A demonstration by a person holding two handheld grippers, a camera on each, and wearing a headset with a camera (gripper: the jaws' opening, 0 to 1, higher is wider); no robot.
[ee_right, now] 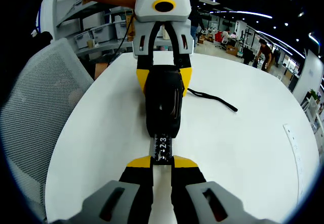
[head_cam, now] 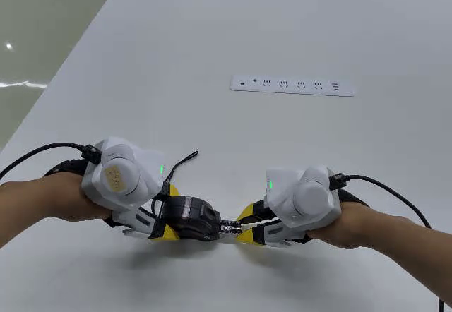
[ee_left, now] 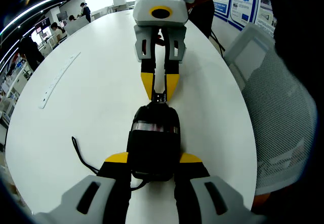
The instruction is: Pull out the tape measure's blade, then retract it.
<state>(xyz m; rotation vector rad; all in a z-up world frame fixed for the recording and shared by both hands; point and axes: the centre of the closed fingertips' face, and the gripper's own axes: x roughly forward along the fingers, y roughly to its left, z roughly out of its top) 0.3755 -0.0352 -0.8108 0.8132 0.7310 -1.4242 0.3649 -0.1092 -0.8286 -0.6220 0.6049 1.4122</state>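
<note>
Black tape measure (head_cam: 192,218) at the near edge of the white surface (head_cam: 282,30), body clamped between the jaws of the left gripper (head_cam: 168,213). Short stretch of blade (ee_right: 162,148) drawn out, its end pinched tight by the right gripper (head_cam: 245,225), nose to nose with the left. Black strap (head_cam: 182,162) trailing beside. Power strip (head_cam: 291,85) well apart, farther out.
</note>
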